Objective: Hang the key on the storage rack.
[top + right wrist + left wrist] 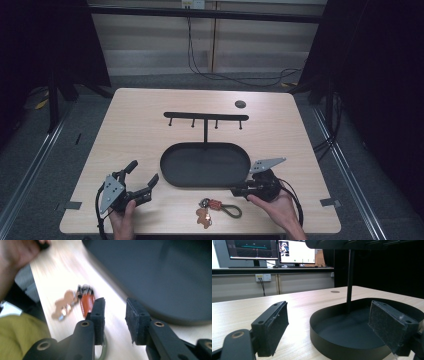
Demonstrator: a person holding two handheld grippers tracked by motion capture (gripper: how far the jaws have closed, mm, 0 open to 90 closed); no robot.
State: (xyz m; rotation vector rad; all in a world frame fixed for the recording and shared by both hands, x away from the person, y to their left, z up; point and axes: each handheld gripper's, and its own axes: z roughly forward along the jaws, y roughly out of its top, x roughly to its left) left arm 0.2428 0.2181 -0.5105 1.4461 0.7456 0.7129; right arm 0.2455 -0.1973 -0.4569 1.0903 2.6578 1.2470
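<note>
A keychain [216, 206] with an orange woven strap, a green loop and a brown figure tag lies near the table's front edge. My right gripper [234, 190] points left just above and to the right of it, open with a narrow gap and nothing between the pads. In the right gripper view the keychain [85, 300] lies blurred just past and left of that gripper [115, 303]. My left gripper [143, 173] stands wide open at the front left, aimed at the black oval tray [172, 175]. From the tray rises a hook stand [205, 116]. In the left gripper view, the left gripper [328, 307] frames the tray [337, 345].
A small dark disc [240, 104] sits at the table's far right. Grey tape marks [73, 205] are stuck at the front corners. In the right gripper view a hand [12, 257] and a yellow garment [17, 337] show at the left. Monitors [252, 250] stand beyond the table.
</note>
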